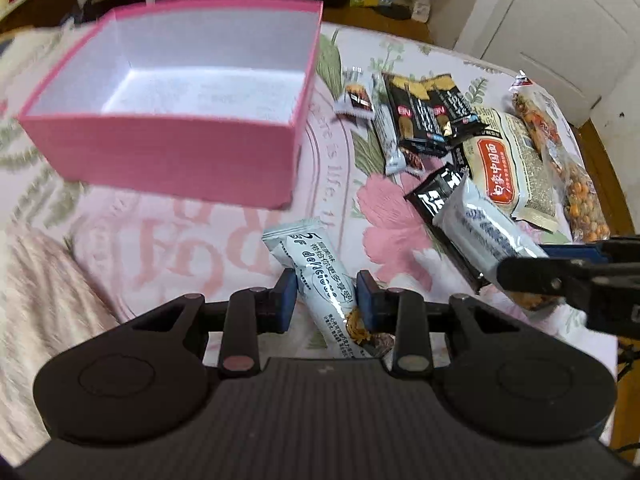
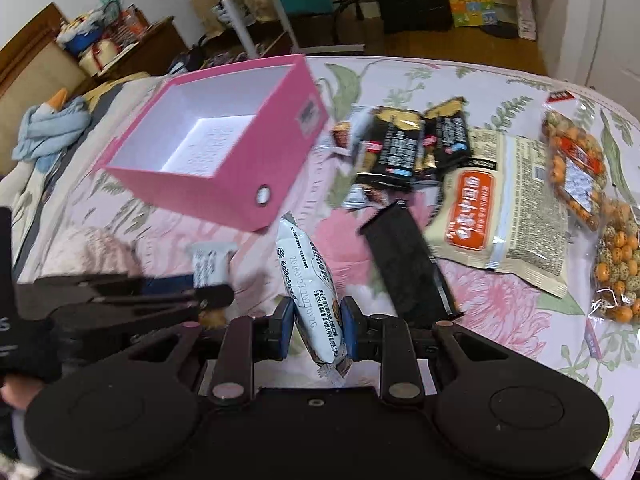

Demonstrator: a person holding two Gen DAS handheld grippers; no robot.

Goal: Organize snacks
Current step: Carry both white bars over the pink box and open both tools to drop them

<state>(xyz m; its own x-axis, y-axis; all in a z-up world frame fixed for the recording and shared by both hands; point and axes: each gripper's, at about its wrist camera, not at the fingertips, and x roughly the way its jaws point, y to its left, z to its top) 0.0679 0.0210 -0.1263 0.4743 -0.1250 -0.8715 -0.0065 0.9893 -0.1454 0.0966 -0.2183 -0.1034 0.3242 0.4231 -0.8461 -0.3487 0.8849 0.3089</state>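
Each hand already carries a load. The left gripper is clamped across a pale snack bar whose long axis runs forward between the pads; the right gripper pinches a second white bar, also pointing forward. Beyond lies the open pink box, empty, ahead and left, seemingly nearer the left gripper. The remaining packets sit right of it on the floral bedspread.

Floral pink bedspread, white door, wooden dresser, wooden floor beyond.
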